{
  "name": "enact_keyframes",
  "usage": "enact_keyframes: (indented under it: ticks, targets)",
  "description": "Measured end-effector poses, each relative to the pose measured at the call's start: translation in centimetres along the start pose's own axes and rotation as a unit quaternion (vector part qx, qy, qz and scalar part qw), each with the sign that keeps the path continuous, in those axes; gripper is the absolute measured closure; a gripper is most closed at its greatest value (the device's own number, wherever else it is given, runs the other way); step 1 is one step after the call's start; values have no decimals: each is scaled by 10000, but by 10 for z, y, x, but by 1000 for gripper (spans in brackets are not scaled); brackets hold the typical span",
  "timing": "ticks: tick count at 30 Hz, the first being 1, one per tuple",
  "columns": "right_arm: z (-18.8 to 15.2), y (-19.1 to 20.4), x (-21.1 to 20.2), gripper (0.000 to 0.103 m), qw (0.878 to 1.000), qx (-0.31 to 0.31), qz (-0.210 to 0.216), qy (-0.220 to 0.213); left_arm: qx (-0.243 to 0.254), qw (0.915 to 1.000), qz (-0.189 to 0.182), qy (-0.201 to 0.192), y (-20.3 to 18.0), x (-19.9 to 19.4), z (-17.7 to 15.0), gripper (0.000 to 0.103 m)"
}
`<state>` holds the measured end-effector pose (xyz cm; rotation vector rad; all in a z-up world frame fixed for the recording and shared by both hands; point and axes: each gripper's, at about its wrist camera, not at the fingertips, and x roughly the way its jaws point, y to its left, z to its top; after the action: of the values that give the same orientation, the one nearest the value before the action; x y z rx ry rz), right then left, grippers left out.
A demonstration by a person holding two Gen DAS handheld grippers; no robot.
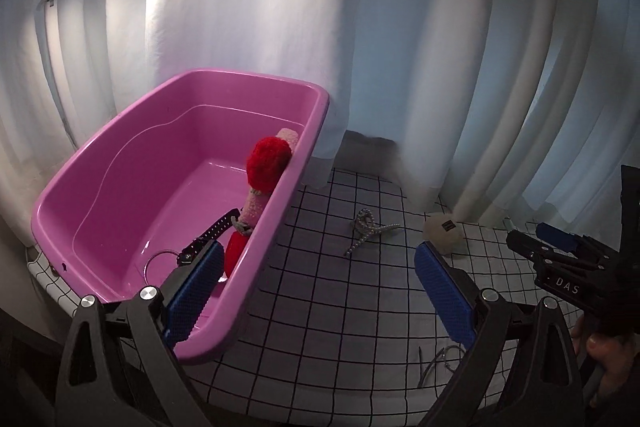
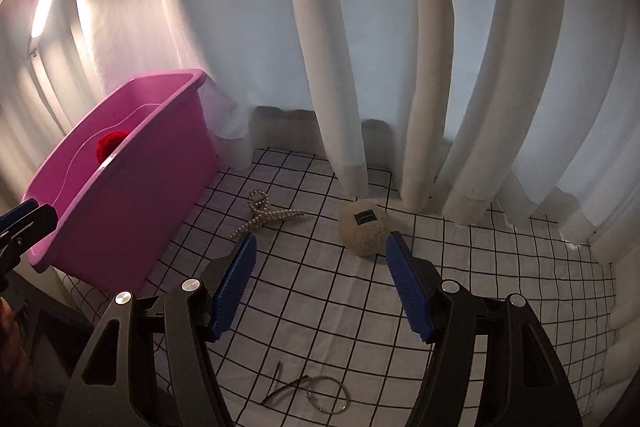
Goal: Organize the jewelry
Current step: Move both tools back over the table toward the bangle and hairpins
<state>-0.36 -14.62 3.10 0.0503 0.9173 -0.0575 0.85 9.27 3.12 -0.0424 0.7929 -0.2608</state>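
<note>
A pink plastic tub (image 1: 120, 163) (image 2: 132, 195) stands at the left on a checked cloth. Inside it lie a red pompom (image 1: 267, 163) on pink knitwear, a black studded strap (image 1: 212, 233) and a metal ring (image 1: 158, 259). On the cloth lie a pearl hair claw (image 1: 364, 231) (image 2: 264, 215), a cream fluffy ball with a dark label (image 1: 443, 233) (image 2: 362, 227), and a thin wire hoop (image 2: 324, 393) (image 1: 440, 359). My left gripper (image 1: 316, 263) is open, straddling the tub's right rim. My right gripper (image 2: 320, 247) is open above the cloth, empty; it also shows at the right edge (image 1: 532, 245).
White curtains (image 2: 360, 47) hang right behind the cloth and touch it at the back. A lamp (image 2: 44, 3) glows at the upper left. A hand (image 1: 608, 355) grips the right tool. The checked cloth (image 2: 500, 287) has room at the right.
</note>
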Motion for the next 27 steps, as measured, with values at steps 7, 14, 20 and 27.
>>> enact_keyframes:
  ticks: [7,14,20,27]
  targets:
    - [-83,-28,25,39,9963,421,-7,746,567,9948,-277,802,-49,51,-57,9]
    - [-145,-37,54,39,9907,526,71,1253,851,9852,-402,1433,-79,92,-111,9]
    - [-164,-36,65,39,9904,401,313,1285,1000,9795,-497,1675,-92,107,-139,9]
    - [-171,-32,72,39,9905,168,451,1286,889,9784,-469,1808,-91,115,-152,9]
